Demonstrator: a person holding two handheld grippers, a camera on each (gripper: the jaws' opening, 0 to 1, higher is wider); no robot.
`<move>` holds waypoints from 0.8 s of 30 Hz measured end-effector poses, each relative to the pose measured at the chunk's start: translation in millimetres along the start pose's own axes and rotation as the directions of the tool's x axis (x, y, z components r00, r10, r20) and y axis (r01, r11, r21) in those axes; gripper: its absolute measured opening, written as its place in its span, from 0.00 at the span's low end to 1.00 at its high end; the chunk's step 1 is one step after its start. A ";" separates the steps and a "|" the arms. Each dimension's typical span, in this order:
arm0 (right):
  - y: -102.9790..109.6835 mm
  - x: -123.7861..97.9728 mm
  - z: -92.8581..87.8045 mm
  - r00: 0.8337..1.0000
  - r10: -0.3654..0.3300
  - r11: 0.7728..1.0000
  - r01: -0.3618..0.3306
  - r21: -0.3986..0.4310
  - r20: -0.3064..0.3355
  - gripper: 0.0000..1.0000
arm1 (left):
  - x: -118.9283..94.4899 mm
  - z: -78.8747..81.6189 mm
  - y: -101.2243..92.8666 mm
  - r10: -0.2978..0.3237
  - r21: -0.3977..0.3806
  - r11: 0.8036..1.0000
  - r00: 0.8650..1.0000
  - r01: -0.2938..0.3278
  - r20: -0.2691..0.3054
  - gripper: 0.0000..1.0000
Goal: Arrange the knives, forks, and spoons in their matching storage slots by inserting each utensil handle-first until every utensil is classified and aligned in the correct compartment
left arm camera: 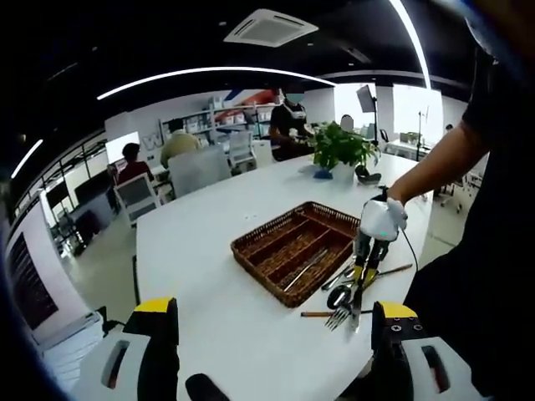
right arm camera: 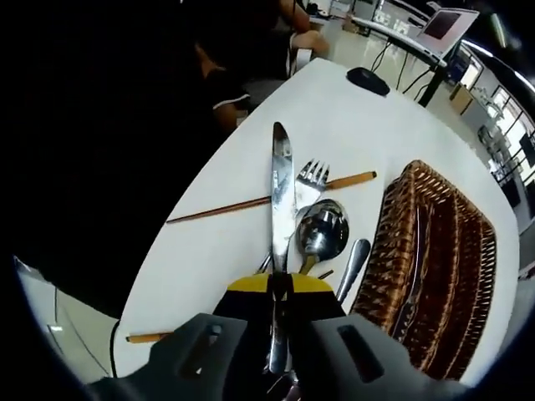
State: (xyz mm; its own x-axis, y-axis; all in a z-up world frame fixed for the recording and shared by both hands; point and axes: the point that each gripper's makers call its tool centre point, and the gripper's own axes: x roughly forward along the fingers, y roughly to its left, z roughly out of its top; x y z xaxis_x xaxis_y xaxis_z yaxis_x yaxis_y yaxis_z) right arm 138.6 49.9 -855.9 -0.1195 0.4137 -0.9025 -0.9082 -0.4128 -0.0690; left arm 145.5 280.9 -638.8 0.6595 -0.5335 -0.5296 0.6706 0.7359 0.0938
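Note:
A brown wicker tray (left arm camera: 276, 242) with long slots lies on the white table (left arm camera: 209, 251); one metal utensil (left arm camera: 306, 268) lies in a slot. In the right gripper view my right gripper (right arm camera: 280, 284) is shut on a table knife (right arm camera: 281, 180), blade pointing away, above a fork (right arm camera: 310, 179), a spoon (right arm camera: 322, 230) and a second spoon handle (right arm camera: 355, 266). The tray (right arm camera: 439, 251) lies just right of them. The left gripper view shows that right gripper (left arm camera: 365, 267) in a white-gloved hand (left arm camera: 383, 219) over the utensil pile (left arm camera: 341, 307). My left gripper (left arm camera: 272, 334) hangs open, well short of the tray.
Wooden chopsticks (right arm camera: 251, 204) lie crossed under the knife, and one more (right arm camera: 149, 337) near the table edge. A potted plant (left arm camera: 343, 149) and a black mouse (right arm camera: 368, 81) sit further along the table. People and chairs (left arm camera: 138, 194) are at the far end.

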 end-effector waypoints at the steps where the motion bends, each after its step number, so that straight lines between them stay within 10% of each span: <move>1: -0.3 -1.0 -0.1 1.000 -0.003 1.000 0.003 0.005 -0.002 0.03 | 0.3 0.4 0.0 0.000 0.001 1.000 1.000 0.000 0.001 1.00; 24: -16.0 -56.0 -2.8 0.993 -0.090 0.952 0.108 0.288 -0.075 0.03 | 16.0 14.4 0.6 -0.036 0.029 0.999 0.999 0.035 0.023 1.00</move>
State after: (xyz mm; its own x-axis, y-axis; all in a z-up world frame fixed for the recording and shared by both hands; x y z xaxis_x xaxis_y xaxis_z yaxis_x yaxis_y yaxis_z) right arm 160.9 31.1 -805.4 -0.0070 0.3872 -0.9220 -0.9926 -0.1147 -0.0407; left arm 161.3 266.8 -635.1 0.6429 -0.5690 -0.5127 0.7029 0.7043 0.0998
